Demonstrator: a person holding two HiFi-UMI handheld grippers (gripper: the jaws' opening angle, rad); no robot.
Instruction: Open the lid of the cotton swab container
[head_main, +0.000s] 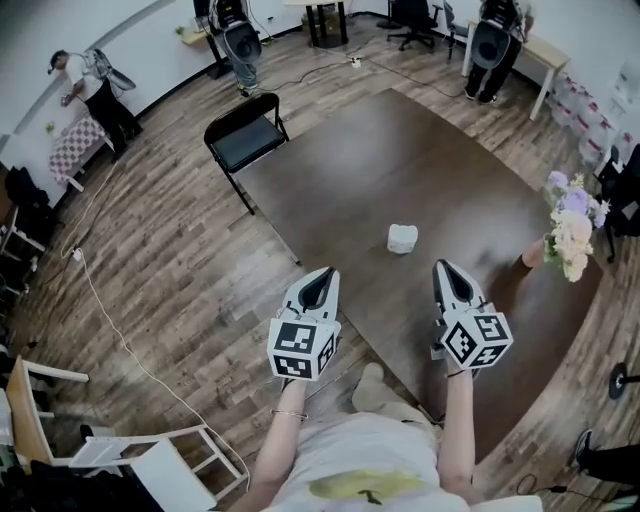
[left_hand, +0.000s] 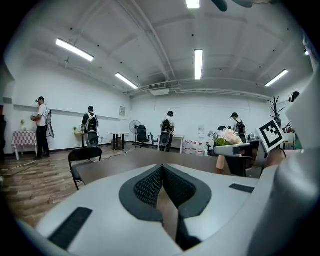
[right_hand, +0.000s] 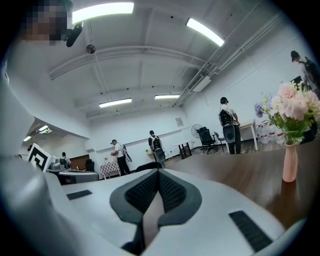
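A small white cotton swab container (head_main: 402, 238) stands alone near the middle of the dark brown table (head_main: 400, 160), its lid down. My left gripper (head_main: 321, 278) hovers over the table's near-left edge, short of the container and to its left, shut with nothing held. My right gripper (head_main: 446, 270) hangs to the container's near right, also shut and empty. Neither gripper view shows the container. In the left gripper view the left gripper (left_hand: 162, 169) has its black pads pressed together; the right gripper (right_hand: 157, 175) looks the same in its own view.
A pink vase of flowers (head_main: 570, 232) stands at the table's right edge, also in the right gripper view (right_hand: 292, 120). A black folding chair (head_main: 245, 135) sits at the table's far-left corner. A white cable (head_main: 110, 320) runs over the wood floor. People stand at tables by the far walls.
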